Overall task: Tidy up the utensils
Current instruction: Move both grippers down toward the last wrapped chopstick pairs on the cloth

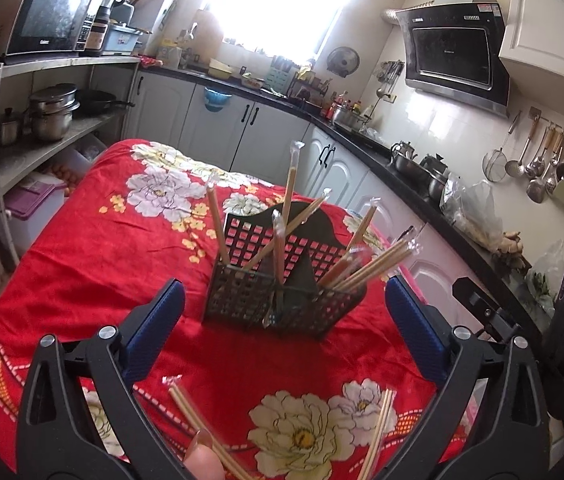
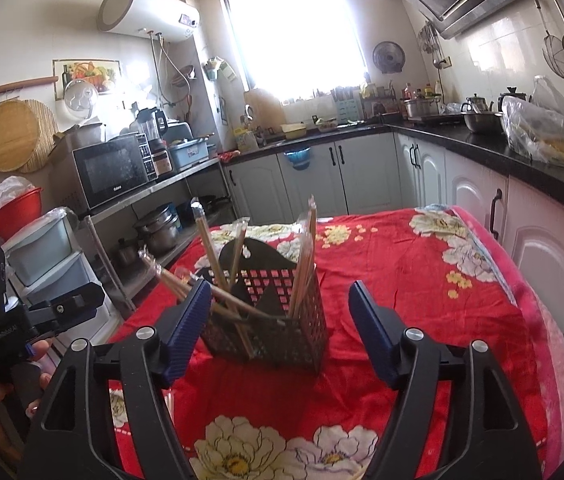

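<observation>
- Left wrist view: the left gripper (image 1: 282,312) has its jaws spread wide and released; nothing sits between the blue pads (image 1: 160,320).
- Landmark: a black perforated utensil holder (image 1: 282,280) stands upright on the table (image 1: 102,260), which is covered by a red floral cloth. The holder lies just ahead of the gripper, seen between the two pads but not touched by them.
- Wrapped chopsticks (image 1: 290,188) stand tilted in the holder; one group leans out to the holder's right side, others fan up from its left and middle.
- Two loose chopstick pairs lie flat on the cloth nearer the camera than the holder: one pair (image 1: 198,424) below and left of it, another pair (image 1: 379,428) below and right.
- A fingertip (image 1: 202,464) shows at the bottom edge, beside the left loose pair.
- Part of the other gripper's body (image 1: 481,304) appears to the right of the holder.
- Right wrist view: the right gripper (image 2: 278,316) has its jaws parted and released, gripping nothing.
- The same holder (image 2: 270,320) stands on the red cloth just ahead; the left pad (image 2: 186,328) overlaps the holder's left edge in the picture, and whether it touches cannot be told.
- Chopsticks (image 2: 210,248) stick up from the holder, several leaning out to its left.
- A hand (image 2: 38,360) holding the other gripper's handle is well left of the holder.
</observation>
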`<state>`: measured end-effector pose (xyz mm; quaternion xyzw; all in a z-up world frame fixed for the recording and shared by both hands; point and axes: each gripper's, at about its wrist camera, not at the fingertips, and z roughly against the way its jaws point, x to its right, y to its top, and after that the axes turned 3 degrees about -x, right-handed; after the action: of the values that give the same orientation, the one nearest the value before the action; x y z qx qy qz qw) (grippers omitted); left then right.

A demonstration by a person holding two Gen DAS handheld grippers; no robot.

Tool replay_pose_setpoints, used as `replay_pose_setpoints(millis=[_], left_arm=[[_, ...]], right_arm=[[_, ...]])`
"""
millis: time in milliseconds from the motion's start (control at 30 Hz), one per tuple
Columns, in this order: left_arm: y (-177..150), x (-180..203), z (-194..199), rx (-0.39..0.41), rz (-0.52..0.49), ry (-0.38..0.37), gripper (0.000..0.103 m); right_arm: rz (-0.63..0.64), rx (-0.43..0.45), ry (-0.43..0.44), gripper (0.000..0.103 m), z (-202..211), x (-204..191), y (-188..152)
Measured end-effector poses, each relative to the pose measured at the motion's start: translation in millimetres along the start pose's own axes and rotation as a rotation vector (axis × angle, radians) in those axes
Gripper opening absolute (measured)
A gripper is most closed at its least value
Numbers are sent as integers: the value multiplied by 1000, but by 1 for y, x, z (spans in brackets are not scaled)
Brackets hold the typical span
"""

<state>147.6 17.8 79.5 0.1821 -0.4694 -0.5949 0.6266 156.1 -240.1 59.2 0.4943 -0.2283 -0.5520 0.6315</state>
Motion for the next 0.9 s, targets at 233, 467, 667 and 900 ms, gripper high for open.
replay_pose_setpoints(millis=[233, 467, 667, 900], left_arm=[[-13, -2, 7, 0, -18, 28, 92], [-27, -2, 10, -19, -24, 37, 92], [-38, -8, 8, -41, -21, 51, 92], [-54, -14, 1, -80, -9, 59, 92]], right_arm=[[5, -24, 4, 73, 9, -5, -15], [20, -62, 13, 75, 13, -11, -29], [22, -94, 18, 76, 13, -13, -44], [24, -130, 16, 76, 11, -14, -60]])
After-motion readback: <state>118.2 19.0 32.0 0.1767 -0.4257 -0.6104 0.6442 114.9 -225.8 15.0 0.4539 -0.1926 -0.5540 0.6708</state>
